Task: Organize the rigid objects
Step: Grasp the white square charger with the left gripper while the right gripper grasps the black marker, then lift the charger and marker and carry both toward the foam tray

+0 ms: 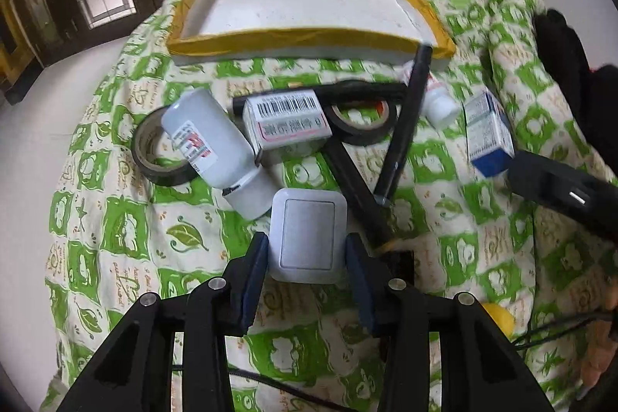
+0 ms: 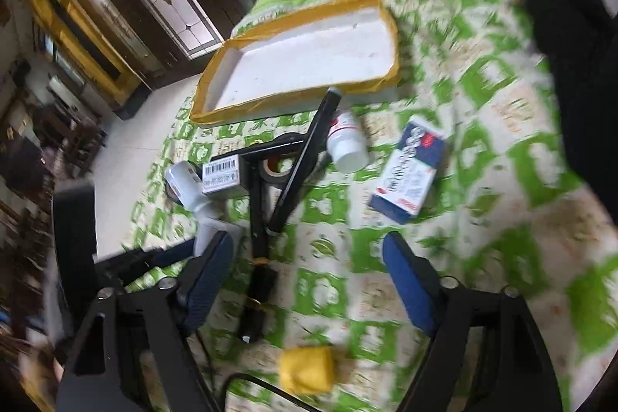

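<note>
The left gripper (image 1: 307,250) pinched a flat white plastic square (image 1: 307,236); the right gripper's (image 2: 309,265) fingers stood spread, the blue-and-white box (image 2: 409,168) at one o'clock.

Soft daylight, fisheye warp, motion blur

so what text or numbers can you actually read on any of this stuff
Nothing reads clearly enough to quote.
White carton with a barcode: barcode and a line of red characters, too blurred to read.
White plastic bottle with a red-marked label: print too small.
Blue-and-white carton: large characters and a red mark, smeared by blur.
Small white bottle: red label, unreadable.
</note>
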Available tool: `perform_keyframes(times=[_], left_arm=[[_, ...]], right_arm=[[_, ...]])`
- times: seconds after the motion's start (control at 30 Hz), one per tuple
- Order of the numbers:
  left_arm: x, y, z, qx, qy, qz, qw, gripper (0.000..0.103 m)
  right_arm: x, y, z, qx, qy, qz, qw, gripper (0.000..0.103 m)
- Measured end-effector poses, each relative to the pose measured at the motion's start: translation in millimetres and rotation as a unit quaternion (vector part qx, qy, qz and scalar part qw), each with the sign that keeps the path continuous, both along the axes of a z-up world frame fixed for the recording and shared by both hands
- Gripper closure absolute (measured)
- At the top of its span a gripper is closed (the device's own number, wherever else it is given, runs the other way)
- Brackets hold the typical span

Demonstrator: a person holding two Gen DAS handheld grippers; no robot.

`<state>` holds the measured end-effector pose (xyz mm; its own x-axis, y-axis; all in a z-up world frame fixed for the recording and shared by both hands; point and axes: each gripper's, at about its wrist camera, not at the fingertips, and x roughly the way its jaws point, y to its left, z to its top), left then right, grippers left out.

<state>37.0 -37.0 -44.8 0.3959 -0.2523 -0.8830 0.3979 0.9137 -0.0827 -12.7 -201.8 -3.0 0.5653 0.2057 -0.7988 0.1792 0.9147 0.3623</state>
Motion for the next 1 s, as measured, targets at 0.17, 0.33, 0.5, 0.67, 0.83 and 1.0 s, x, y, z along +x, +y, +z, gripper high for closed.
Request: perform_keyframes(times=[0.17, 0.33, 0.5, 0.67, 0.83, 1.0], left_arm=[[3.2, 9.3, 2.7, -0.022, -0.013, 0.017, 0.9995, 0.060], [7.9, 19.6, -0.1, -0.042, 0.001, 0.032, 0.9986, 0.060], [9.7, 17.1, -3.3, -0.042, 0.010, 0.032, 0.9986, 0.060], [7.9, 14.2, -6.8, -0.031, 0.012, 0.028, 0.9991, 0.060], [2.4, 15.9, 2.2, -0.039, -0.008, 0.033, 0.9987, 0.061], [-9.7, 41.5, 16.1, -0.101, 0.002, 0.072, 0.9923, 0.061]], right_arm=[[38.3, -2.9, -21.0, 0.058, 0.030, -0.015, 0.998, 0.053], [64.1, -4.4, -41.4, 0.079, 0.053, -0.030, 0.995, 0.066], [78.4, -3.9, -48.5, 0.100, 0.042, -0.027, 0.994, 0.083], [79.3, -5.5, -47.9, 0.112, 0.031, -0.026, 0.993, 0.088], [67.0, -4.5, -28.7, 0.094, 0.002, -0.006, 0.996, 0.089], [53.3, -2.2, -9.5, 0.093, -0.023, 0.016, 0.995, 0.089]])
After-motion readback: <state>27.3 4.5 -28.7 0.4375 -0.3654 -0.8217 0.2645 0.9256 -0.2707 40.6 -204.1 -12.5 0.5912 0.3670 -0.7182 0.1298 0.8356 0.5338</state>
